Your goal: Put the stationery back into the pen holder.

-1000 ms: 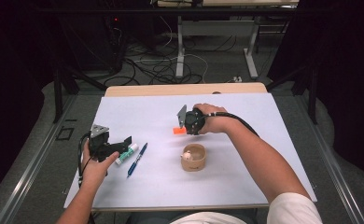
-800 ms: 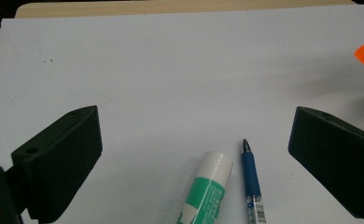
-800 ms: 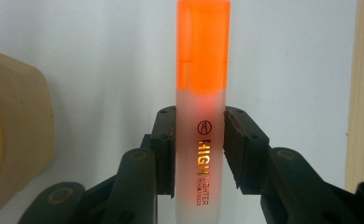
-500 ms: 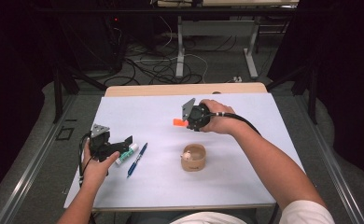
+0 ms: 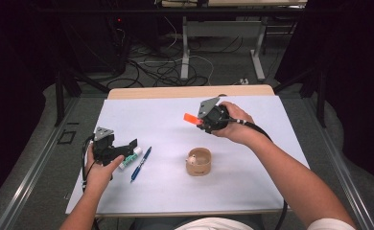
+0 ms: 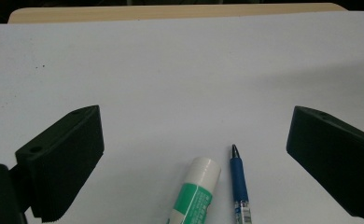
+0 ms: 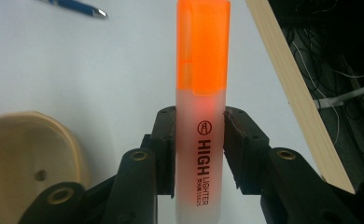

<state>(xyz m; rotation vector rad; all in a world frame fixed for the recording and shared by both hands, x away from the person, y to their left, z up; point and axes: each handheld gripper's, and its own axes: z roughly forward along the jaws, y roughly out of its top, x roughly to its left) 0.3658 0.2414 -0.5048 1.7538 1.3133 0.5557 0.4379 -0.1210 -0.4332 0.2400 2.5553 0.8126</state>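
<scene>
My right gripper (image 5: 205, 120) is shut on an orange-capped highlighter (image 7: 201, 93), which sticks out past the jaws; its orange cap (image 5: 191, 118) shows above the white table cover in the high view. Below it stands a small tan round holder (image 5: 198, 161), also at the left edge of the right gripper view as the holder (image 7: 26, 154). My left gripper (image 5: 127, 146) rests near the table's left side, jaws wide open. Between those jaws lie a green-and-white glue stick (image 6: 195, 191) and a blue pen (image 6: 239, 184), neither touched.
The white cover (image 5: 166, 120) spans most of the table, with a wooden edge (image 5: 190, 91) at the far side. Cables and table legs lie on the floor beyond. A black cable trails from my right gripper along the forearm.
My right gripper has lifted the highlighter off the table and carried it up and away from the tan holder. The left hand has stayed put.
</scene>
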